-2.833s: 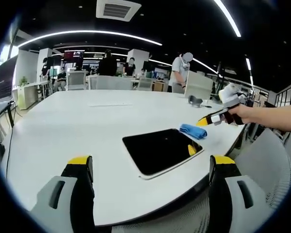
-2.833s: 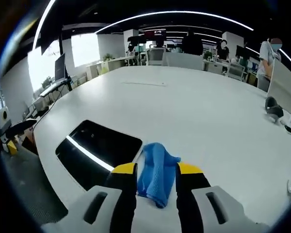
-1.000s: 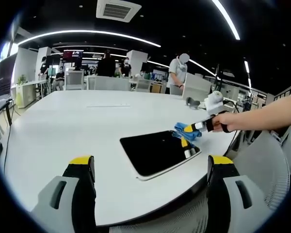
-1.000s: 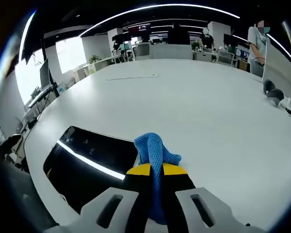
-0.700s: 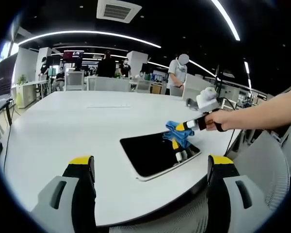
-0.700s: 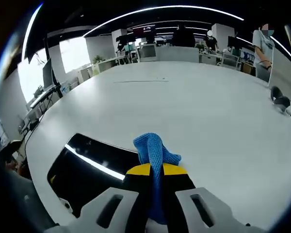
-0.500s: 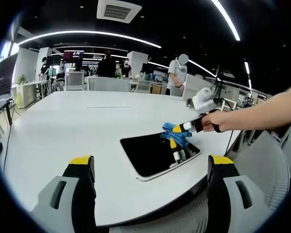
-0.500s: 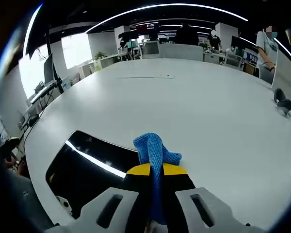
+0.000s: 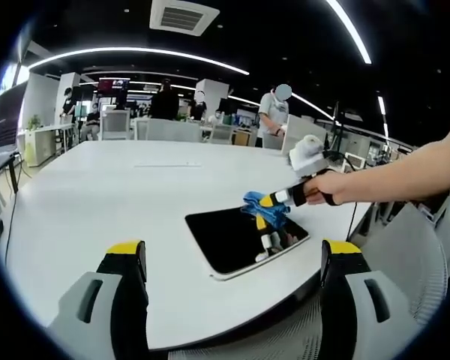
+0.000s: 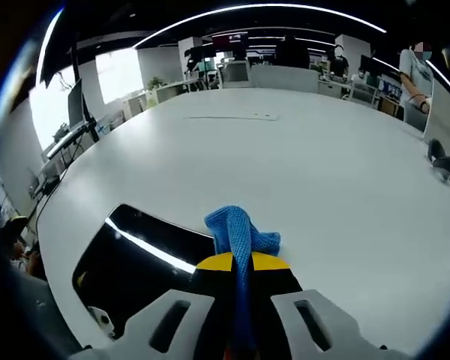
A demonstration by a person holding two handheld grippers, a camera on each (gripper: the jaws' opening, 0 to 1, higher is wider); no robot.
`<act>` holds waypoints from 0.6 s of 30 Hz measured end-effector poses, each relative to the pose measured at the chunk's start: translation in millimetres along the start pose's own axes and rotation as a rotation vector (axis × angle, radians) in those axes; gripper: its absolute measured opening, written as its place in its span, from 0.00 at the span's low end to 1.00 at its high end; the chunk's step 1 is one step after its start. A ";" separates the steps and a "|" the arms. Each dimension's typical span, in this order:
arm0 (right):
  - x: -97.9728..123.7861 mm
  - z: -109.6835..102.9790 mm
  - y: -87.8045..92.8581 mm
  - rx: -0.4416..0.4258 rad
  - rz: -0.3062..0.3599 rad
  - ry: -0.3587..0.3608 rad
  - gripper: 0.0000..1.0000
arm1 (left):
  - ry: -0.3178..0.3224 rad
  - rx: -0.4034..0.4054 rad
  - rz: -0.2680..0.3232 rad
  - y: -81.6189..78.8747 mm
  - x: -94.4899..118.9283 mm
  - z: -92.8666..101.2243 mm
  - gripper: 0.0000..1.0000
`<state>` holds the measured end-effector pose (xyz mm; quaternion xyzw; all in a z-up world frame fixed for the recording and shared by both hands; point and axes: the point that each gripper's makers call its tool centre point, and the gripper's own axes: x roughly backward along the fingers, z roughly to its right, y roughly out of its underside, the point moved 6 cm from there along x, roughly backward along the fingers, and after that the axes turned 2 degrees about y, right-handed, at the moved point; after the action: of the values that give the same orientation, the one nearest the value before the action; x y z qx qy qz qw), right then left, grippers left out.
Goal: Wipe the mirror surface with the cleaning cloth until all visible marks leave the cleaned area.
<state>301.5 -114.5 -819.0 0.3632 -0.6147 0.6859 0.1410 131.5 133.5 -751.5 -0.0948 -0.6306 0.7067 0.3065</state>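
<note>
A dark rectangular mirror (image 9: pixel 236 237) (image 10: pixel 139 255) lies flat on the white table (image 9: pixel 97 202) near its front edge. My right gripper (image 10: pixel 241 262) (image 9: pixel 264 201) is shut on a blue cleaning cloth (image 10: pixel 238 231) (image 9: pixel 256 206), held just above the mirror's far right part. The cloth bunches out beyond the yellow fingertips. In the left gripper view the cloth's reflection appears in the glass below it. My left gripper (image 9: pixel 232 251) stands open, back from the table edge, with nothing between its fingers.
A person's forearm (image 9: pixel 405 176) reaches in from the right. An office chair (image 9: pixel 412 247) stands at the table's right. Small grey objects (image 10: pixel 442 161) lie far right on the table. People and desks fill the background (image 9: pixel 172 109). The wide tabletop (image 10: pixel 300 157) stretches beyond the mirror.
My right gripper closed on the cloth, lifted it off the table and carried it leftward over the mirror. The left gripper has stayed put.
</note>
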 end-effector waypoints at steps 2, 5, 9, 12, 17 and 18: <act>-16.9 4.3 -4.9 0.008 -0.001 -0.010 0.01 | -0.001 0.000 0.000 0.0 0.4 0.1 0.96; -21.5 -0.4 -7.6 0.018 -0.001 -0.018 0.01 | -0.001 0.001 0.001 -0.1 0.6 0.0 0.96; -26.8 -8.8 -11.5 0.014 -0.001 -0.039 0.01 | 0.000 0.001 0.002 -0.4 0.7 -0.1 0.96; -30.4 -16.7 -14.3 0.008 -0.002 -0.059 0.01 | 0.000 0.002 0.004 -0.5 0.7 0.1 0.96; -34.1 -35.6 -18.3 0.013 -0.006 -0.087 0.01 | 0.000 0.002 0.004 -0.6 0.7 0.0 0.96; -34.9 -42.4 -19.4 0.019 -0.007 -0.095 0.01 | 0.000 0.002 0.004 -0.5 0.7 0.0 0.96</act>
<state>324.5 -61.7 -827.2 0.3989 -0.6129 0.6730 0.1107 131.1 133.9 -750.8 -0.0956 -0.6298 0.7079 0.3052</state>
